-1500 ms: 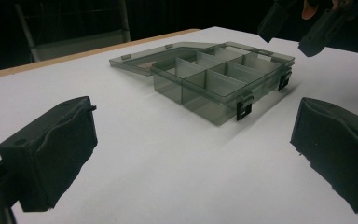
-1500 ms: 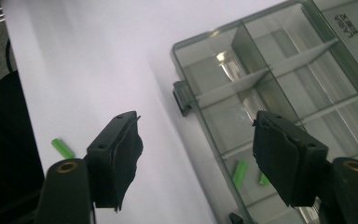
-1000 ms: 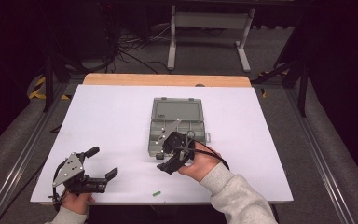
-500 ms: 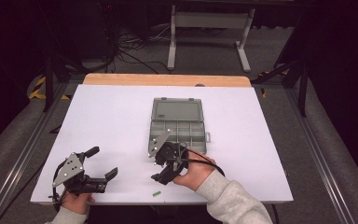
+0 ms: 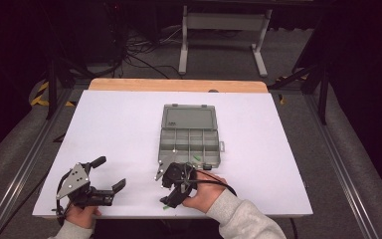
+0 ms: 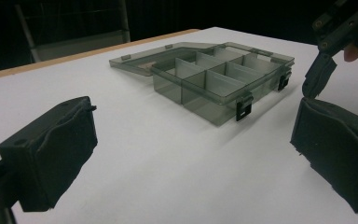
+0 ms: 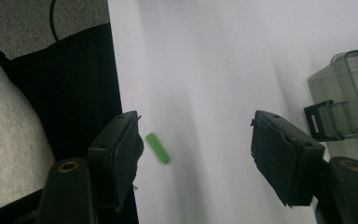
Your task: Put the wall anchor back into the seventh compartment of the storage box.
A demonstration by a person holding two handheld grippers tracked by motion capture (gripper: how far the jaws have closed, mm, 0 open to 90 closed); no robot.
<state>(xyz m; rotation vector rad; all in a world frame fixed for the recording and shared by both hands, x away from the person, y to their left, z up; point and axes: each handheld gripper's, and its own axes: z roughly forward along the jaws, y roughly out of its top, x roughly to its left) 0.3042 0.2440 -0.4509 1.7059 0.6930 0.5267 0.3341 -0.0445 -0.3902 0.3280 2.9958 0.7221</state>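
A small green peg [image 7: 157, 148] lies on the white table near its front edge, also visible in the high view as the peg [image 5: 165, 206]. My right gripper [image 5: 169, 193] hangs just over it, jaws open, with the peg between them close to the left jaw and not touched; the gap shows in the right gripper view [image 7: 196, 126]. An open grey compartment box [image 5: 189, 134] sits mid-table, lid laid back. My left gripper [image 5: 110, 173] rests open at the front left, holding nothing, facing the box [image 6: 214, 79].
The table's front edge and the person's dark lap [image 7: 74, 84] lie right beside the peg. A box latch [image 7: 324, 119] is close to the right jaw. Something small and green [image 5: 197, 158] sits in a front compartment. White table [image 5: 119, 124] stretches left of the box.
The right gripper has come away from the box's front edge, toward the near table edge and lower, over the green peg. The left gripper has stayed where it was.
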